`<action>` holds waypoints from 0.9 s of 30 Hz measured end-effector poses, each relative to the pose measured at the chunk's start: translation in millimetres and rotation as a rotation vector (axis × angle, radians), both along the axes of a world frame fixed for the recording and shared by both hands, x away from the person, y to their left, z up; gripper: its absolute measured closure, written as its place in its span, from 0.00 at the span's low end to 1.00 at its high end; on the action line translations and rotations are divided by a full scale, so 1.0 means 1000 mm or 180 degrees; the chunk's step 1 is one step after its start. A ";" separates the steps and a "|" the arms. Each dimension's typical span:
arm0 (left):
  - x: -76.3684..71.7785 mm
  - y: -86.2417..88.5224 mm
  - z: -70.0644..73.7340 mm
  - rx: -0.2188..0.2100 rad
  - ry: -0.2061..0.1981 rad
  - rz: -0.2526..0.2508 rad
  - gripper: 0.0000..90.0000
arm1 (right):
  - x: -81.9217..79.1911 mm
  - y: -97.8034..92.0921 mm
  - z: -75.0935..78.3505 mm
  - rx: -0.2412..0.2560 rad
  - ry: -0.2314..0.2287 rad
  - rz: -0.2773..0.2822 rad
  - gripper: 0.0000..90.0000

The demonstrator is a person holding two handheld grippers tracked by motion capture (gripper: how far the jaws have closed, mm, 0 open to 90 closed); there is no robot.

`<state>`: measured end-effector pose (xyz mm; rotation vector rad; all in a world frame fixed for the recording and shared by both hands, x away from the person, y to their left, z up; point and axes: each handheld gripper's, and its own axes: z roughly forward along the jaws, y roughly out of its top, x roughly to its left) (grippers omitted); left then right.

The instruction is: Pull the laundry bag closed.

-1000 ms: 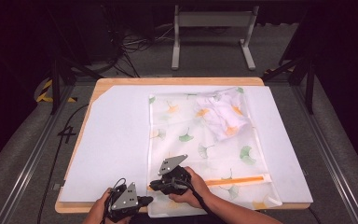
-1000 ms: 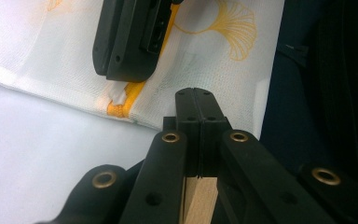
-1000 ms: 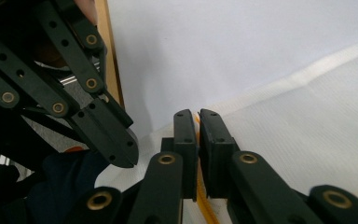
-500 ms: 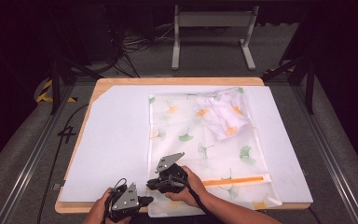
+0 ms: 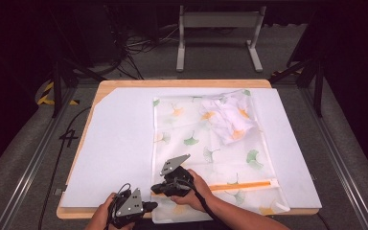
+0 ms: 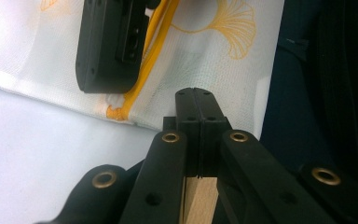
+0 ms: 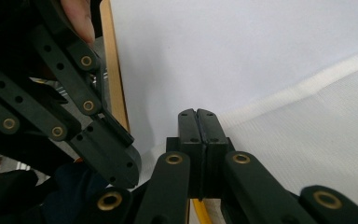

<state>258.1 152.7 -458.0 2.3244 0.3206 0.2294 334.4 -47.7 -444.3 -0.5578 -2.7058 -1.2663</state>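
High view puts a translucent mesh bag, printed with green and orange ginkgo leaves, flat on a white sheet covering the wooden worktop, in the centre and right of the frame. An orange zipper runs across the bag near its lower edge, and a crumpled white garment sits inside, bunched in the bag's upper right corner.

Both hands work at the bag's lower left corner, at the bottom centre of the frame. The right gripper lies at the left end of the zipper; in the right gripper view its fingers are clenched together, with a sliver of orange showing at the bottom of the frame beneath them, so they look to be pinching the zipper pull or tape, though what exactly they grip is hidden. The left gripper sits just below, at the bag's bottom edge; in the left gripper view its fingers are pressed shut on the white mesh hem close to the zipper's end.

My reading is that loading is done, since the garment is already inside. Whether the zipper is closed along its length I cannot tell, so closing or checking it seems to remain.
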 end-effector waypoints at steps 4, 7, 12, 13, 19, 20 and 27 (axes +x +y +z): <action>0.000 0.000 0.000 0.0004 -0.0016 -0.0014 1.00 | 0.000 -0.005 0.004 0.0053 0.0118 0.0053 1.00; 0.001 0.000 0.000 -0.0005 -0.0001 0.0008 1.00 | -0.002 -0.007 0.005 0.0029 0.0162 0.0094 1.00; -0.002 -0.002 0.002 0.0059 -0.0139 0.0078 1.00 | -0.001 -0.009 0.010 -0.0031 0.0164 0.0101 1.00; -0.002 -0.003 0.002 0.0052 -0.0176 0.0074 1.00 | -0.002 -0.008 0.009 -0.0044 0.0166 0.0113 1.00; 0.003 -0.006 0.001 0.0070 -0.0229 0.0128 1.00 | -0.003 -0.008 0.005 -0.0077 0.0099 0.0142 1.00; 0.004 -0.006 0.001 0.0092 -0.0224 0.0116 1.00 | -0.003 -0.008 0.005 -0.0077 0.0099 0.0142 1.00; 0.005 -0.006 0.001 0.0111 -0.0205 0.0116 1.00 | -0.006 -0.011 0.005 -0.0163 -0.0013 0.0209 1.00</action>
